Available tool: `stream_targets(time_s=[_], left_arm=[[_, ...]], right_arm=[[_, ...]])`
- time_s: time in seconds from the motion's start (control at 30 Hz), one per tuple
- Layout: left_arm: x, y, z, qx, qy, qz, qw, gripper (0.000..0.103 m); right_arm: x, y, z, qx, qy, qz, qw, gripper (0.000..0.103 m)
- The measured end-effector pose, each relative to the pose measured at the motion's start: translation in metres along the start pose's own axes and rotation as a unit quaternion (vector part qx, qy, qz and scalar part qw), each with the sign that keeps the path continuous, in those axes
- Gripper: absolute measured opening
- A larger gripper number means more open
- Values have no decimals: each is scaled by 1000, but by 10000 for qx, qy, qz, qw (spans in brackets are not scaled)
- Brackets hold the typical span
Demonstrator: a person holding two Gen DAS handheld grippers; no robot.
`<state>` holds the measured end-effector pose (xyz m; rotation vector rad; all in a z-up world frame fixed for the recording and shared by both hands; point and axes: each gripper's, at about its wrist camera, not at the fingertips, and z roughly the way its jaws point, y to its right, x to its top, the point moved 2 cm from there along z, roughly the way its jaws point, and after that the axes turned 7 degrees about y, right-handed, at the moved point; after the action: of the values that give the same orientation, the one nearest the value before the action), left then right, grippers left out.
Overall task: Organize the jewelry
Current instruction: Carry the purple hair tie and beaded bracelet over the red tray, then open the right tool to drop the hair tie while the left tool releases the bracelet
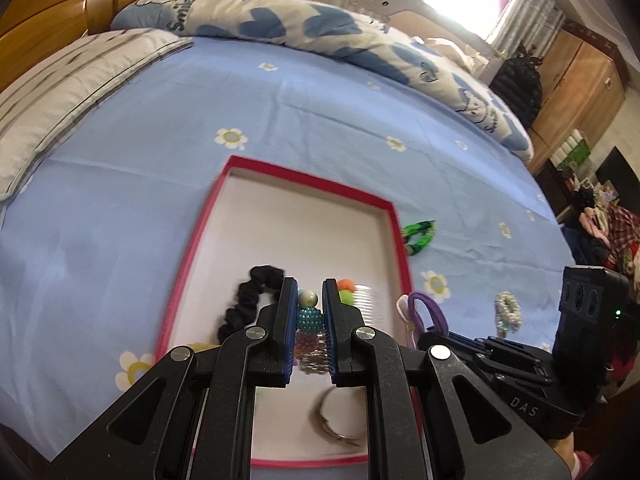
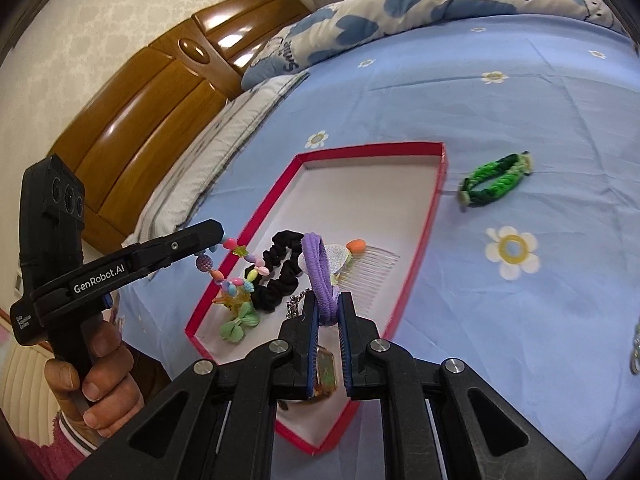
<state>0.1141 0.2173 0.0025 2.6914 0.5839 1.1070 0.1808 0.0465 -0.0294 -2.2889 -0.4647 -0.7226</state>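
Note:
A red-rimmed tray [image 1: 304,184] [image 2: 360,147] with a white floor lies on the blue bed sheet. My left gripper [image 1: 309,292] is shut on a colourful beaded bracelet [image 1: 309,318] [image 2: 224,258] and holds it above the tray's near end. My right gripper [image 2: 327,304] is shut on a purple hair tie [image 2: 320,272] [image 1: 424,312] over the tray. In the tray lie a black scrunchie [image 1: 244,304] [image 2: 276,272], a clear comb [image 2: 372,276] with an orange bead, a green bow [image 2: 240,322] and a metal ring [image 1: 336,420].
A green braided bracelet [image 1: 418,234] [image 2: 496,182] lies on the sheet right of the tray. A pearl bracelet [image 1: 507,312] lies further right. A folded quilt [image 1: 280,20], a striped pillow [image 1: 60,92] and a wooden headboard [image 2: 140,100] bound the bed.

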Motion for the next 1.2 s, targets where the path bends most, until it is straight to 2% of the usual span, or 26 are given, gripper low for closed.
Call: stream_targets(time_s=[0.37,0.77,0.87,1.0,1.2], left_arm=[[-15,-26,29,324,-330,-80,9989,11],[-24,-39,44,422,-519,-195,9976,11],[-23,-38,43,426,-516,-180,9976,11],[-23,-35,42,470,-515,-122,9975,11],[-23,-30,38,501,-509,-29,9974,12]], right_arm=[[-4,-1,38,-147,-416,-196,9988,10],[-2,0,49,-226,-505,-278,9981,16],[-3,0,48,-217,-505,-246,9982,19],[-4,-2,46,-202,-452,-236,9985,39],[-4,-4,40,-176,-399,-203,9988,39]])
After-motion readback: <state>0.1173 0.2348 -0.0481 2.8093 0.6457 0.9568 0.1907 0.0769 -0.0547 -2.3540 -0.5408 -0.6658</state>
